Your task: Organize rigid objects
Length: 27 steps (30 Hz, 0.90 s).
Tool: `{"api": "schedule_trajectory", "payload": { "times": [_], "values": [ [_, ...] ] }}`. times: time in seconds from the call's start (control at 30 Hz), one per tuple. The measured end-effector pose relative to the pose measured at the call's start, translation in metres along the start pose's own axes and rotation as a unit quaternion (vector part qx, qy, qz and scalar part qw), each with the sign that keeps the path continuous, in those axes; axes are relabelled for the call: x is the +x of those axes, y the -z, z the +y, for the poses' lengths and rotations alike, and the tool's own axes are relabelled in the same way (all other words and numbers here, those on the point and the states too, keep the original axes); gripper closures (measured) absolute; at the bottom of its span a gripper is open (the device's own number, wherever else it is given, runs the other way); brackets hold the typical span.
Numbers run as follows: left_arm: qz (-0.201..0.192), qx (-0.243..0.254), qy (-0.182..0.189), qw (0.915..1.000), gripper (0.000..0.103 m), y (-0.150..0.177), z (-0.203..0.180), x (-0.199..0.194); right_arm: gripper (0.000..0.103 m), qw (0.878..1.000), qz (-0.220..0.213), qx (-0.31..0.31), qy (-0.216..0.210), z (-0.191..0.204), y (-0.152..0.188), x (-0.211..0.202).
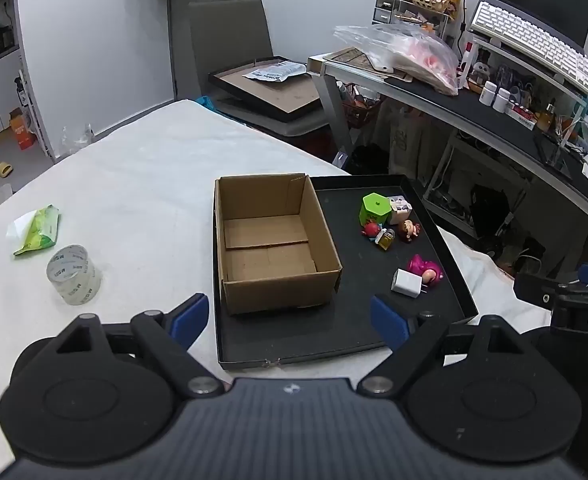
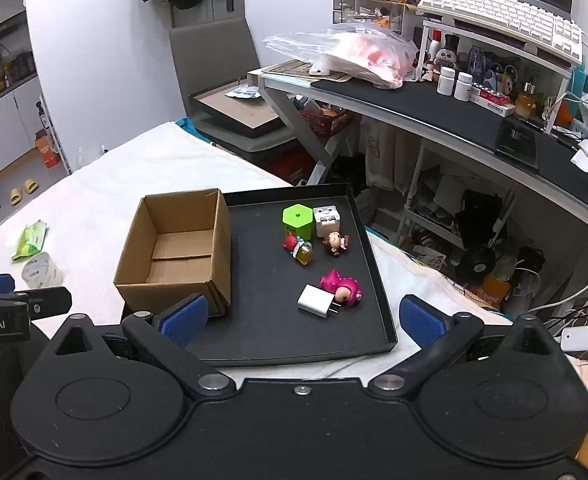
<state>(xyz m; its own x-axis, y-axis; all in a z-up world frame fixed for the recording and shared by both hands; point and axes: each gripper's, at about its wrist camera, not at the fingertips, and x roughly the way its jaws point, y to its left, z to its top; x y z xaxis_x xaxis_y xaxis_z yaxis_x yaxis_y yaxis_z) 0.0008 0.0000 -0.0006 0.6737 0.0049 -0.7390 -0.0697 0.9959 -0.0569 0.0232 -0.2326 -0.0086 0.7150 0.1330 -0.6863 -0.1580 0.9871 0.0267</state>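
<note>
A black tray lies on the white table. An empty cardboard box stands in its left half. In the right half lie a green hexagonal block, a white cube toy, a small red figure, a small yellow bottle, a brown-haired doll, a pink toy and a white charger. My left gripper and right gripper are open and empty, near the tray's front edge.
A roll of clear tape and a green tissue pack lie on the table, left of the tray. A cluttered desk stands to the right. A grey chair holds framed boards beyond the table.
</note>
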Motion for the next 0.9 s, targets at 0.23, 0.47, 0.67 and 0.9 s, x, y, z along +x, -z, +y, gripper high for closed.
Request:
{"api": "schedule_trajectory", "payload": {
  "times": [0.23, 0.47, 0.67, 0.9],
  "values": [
    [-0.001, 0.000, 0.003, 1.0000, 0.016, 0.0016, 0.0025, -0.0020, 0.000, 1.000, 0.002, 0.001, -0.003, -0.0004, -0.0012, -0.0015],
    [0.000, -0.002, -0.001, 1.0000, 0.016, -0.0015, 0.0021, -0.0031, 0.000, 1.000, 0.003, 0.003, -0.003, -0.0008, 0.0014, -0.0034],
    [0.000, -0.001, 0.001, 1.0000, 0.016, -0.0021, 0.0035, -0.0033, 0.000, 1.000, 0.001, -0.004, -0.002, 0.0025, 0.0013, -0.0027],
    [0.000, 0.000, 0.000, 1.0000, 0.016, -0.0022, 0.0020, -0.0034, 0.000, 1.000, 0.001, -0.003, 0.000, 0.0025, 0.0002, -0.0023]
  ]
}}
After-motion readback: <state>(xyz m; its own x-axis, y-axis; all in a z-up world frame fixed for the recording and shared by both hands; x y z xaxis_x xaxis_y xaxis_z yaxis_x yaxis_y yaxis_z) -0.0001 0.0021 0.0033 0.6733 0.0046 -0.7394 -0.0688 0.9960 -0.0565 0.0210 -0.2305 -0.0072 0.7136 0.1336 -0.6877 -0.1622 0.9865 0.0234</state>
